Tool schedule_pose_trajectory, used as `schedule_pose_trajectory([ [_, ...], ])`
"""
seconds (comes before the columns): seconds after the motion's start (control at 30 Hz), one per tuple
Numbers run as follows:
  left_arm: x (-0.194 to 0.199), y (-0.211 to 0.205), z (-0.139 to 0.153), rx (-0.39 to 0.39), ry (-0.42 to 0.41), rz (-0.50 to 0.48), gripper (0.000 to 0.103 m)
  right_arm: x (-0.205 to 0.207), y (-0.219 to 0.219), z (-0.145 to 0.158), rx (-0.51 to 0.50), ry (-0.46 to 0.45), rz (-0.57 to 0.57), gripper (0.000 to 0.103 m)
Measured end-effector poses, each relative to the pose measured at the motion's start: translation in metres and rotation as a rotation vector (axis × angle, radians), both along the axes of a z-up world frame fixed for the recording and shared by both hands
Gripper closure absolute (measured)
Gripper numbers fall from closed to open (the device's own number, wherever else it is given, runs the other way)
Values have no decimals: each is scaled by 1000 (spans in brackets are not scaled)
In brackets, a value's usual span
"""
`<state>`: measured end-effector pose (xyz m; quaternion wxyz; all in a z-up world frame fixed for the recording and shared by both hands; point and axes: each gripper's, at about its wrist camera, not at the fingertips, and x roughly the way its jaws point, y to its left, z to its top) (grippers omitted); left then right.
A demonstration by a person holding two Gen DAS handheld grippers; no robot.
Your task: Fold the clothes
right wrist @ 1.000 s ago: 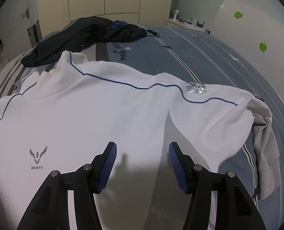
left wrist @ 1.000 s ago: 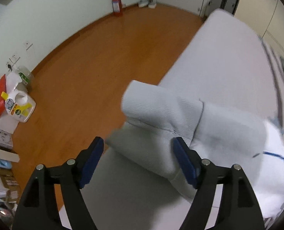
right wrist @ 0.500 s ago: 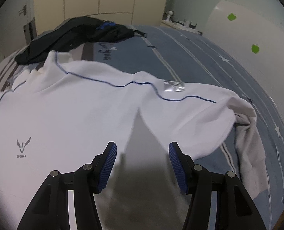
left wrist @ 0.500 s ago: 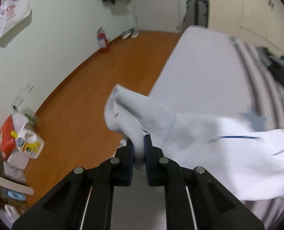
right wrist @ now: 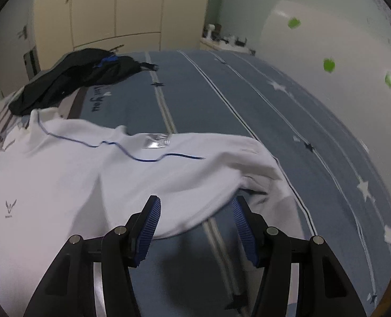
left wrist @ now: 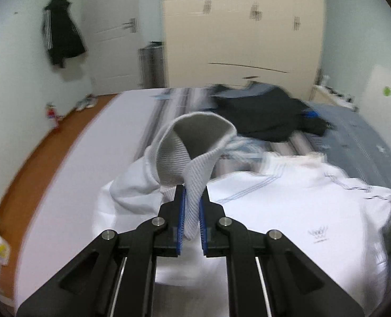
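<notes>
Bed point(right wrist: 222, 100) bears white sweatshirt point(right wrist: 63, 174); left tongs point(left wrist: 191, 211) pinch its cuff point(left wrist: 195, 169), right tongs point(right wrist: 195, 224) gape.

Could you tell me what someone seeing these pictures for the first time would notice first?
Most striking is the ribbed grey cuff standing up in the centre of the left wrist view, pinched in the shut jaws of the left gripper. Behind it the white sweatshirt lies spread over the blue starred bedspread, with a dark garment heaped at the bed's far end. The right gripper hangs open over the sweatshirt's other sleeve.
</notes>
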<state>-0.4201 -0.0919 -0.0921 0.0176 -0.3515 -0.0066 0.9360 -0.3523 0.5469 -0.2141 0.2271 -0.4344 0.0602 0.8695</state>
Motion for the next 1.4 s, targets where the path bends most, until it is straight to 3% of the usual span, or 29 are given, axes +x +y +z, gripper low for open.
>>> schedule_pose_trajectory([
  [0.23,-12,196,-33,148,-70,-41,95,-1,54,-5,-48,-12,66,50],
  [0.33,-23,265,-59,169,-115,-83,95,-6,71,-5,-53,-14,104,50],
  [0.4,-12,317,-61,173,-156,-150,93,-8,81,-5,-76,-9,112,50],
  [0.43,-13,336,-66,176,-200,-176,82,-9,85,-5,-86,-8,114,50],
  [0.47,-12,347,-70,184,-237,-206,62,-9,87,-6,-93,-8,117,50],
  [0.53,2,358,-69,206,-270,-254,41,-10,90,-6,-101,-10,128,50],
  [0.63,25,347,-59,181,-193,-259,23,-12,86,-8,-127,-7,139,50],
  [0.73,23,307,-66,160,-184,-226,23,-17,71,-12,-153,-2,157,50],
  [0.87,17,216,-92,134,-209,-92,23,-31,30,-17,-180,-3,212,50],
  [1.07,42,78,-115,44,-211,79,23,-60,-62,-32,-192,-28,334,50],
  [1.27,67,6,-132,-73,-240,81,23,-86,-129,-54,-209,-52,357,50],
  [1.4,68,-16,-154,-117,-279,59,23,-105,-156,-65,-215,-66,331,50],
])
